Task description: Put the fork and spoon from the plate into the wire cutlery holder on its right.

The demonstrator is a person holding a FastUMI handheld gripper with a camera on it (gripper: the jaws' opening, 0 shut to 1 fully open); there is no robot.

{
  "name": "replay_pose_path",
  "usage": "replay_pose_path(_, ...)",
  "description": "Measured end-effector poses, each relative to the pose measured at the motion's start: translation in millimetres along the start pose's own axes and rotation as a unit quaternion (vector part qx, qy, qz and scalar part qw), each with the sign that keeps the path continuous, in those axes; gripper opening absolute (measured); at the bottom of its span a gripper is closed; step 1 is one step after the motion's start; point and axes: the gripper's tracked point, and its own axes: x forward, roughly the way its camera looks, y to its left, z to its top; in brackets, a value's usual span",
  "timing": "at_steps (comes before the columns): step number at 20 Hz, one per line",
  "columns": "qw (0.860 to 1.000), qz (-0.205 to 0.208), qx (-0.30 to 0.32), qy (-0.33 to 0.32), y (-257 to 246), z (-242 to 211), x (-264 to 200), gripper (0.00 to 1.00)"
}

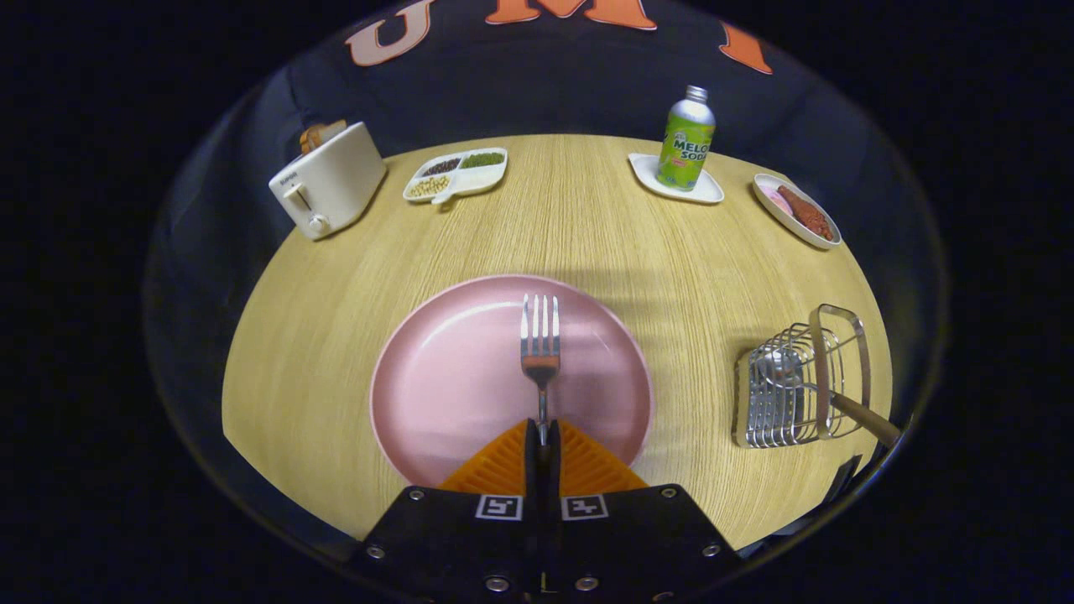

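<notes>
Fork (540,352) juts straight ahead from the gripper (542,436), whose two fingers are pressed together on the fork's thin handle, with its tines pointing away over the middle of the pink plate (436,377). Whether the fork is touching the plate or is raised above it cannot be told. The plate lies on the round wooden table (570,226) just ahead of the fingers. To the right of the plate, well apart from it, stands the wire cutlery holder (797,386), and the spoon (805,382) is already in it, with its bowl down among the wires and its brown handle sticking out toward the table's near edge. Far beyond the plate stand a white toaster (329,181) with bread in its slot, a divided dish (457,174) of beans beside it, a green bottle (686,141) on a small white tray (713,193), and an oval dish (797,210) holding food at the far right.
</notes>
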Motion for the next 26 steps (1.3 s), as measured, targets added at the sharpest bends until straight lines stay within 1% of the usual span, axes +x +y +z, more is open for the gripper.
replay_pose_path(3,0.999,-0.011,0.011,-0.042,-17.1,20.8,-32.9,0.02)
replay_pose_path(6,0.996,-0.032,0.024,-0.075,-46.1,42.2,-69.4,0.02)
replay_pose_path(8,0.994,-0.052,0.035,-0.087,-71.3,50.7,-89.4,0.02)
replay_pose_path(10,0.993,-0.073,0.047,-0.085,-97.0,53.7,-105.4,0.03)
replay_pose_path(12,0.992,-0.089,0.056,-0.068,-122.3,51.3,-116.6,0.03)
replay_pose_path(15,0.994,-0.081,0.071,-0.02,-141.4,39.4,-118.0,0.03)
replay_pose_path(17,0.993,-0.085,0.073,0.029,-158.4,23.0,-113.4,0.03)
replay_pose_path(19,0.992,-0.088,0.061,0.066,-168.7,12.1,-107.8,0.04)
replay_pose_path(21,0.988,-0.092,0.057,0.112,-175.2,-2.7,-95.4,0.03)
replay_pose_path(22,0.986,-0.087,0.056,0.133,-174.1,-10.2,-91.9,0.04)
replay_pose_path(24,0.985,-0.079,0.054,0.147,-169.0,-12.1,-82.9,0.05)
replay_pose_path(26,0.985,-0.081,0.047,0.143,-170.7,-8.9,-78.3,0.07)
